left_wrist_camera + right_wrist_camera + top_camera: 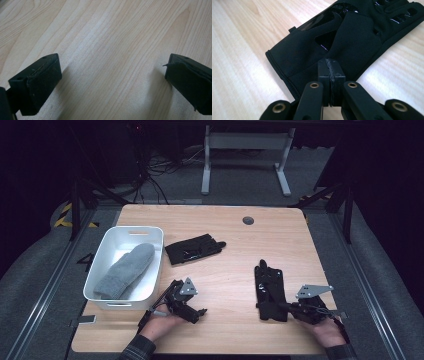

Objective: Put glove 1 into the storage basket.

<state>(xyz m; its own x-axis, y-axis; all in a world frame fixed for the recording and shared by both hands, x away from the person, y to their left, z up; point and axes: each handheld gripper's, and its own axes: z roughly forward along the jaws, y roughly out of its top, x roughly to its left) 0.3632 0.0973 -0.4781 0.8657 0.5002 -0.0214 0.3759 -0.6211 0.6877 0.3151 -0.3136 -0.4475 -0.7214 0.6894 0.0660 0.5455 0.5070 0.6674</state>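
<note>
We see the right gripper [278, 306] low over the near right part of the table [235, 330], its jaws pressed together on the cuff edge of a black glove [270, 287]. In the right gripper view the two pads [336, 72] meet with a fold of the glove [342, 37] pinched between them, the fabric puckering up toward the clamp. The rest of that glove lies flat on the wood and stretches away from the jaws toward the far side, fingers pointing away from us (the shiny patches on it catch the light).

The left gripper [200, 312] sits near the table's near edge, just right of a white bin [156, 250]. Its jaws stand wide apart, and in the left gripper view we find bare wood [112, 62] between the two pads [42, 82], with nothing held.

A second black glove [192, 249] lies farther back, near the middle of the table, just right of the bin and well apart from both grippers. Inside the bin rests a grey mitten [125, 270], lying diagonally along its floor.
</note>
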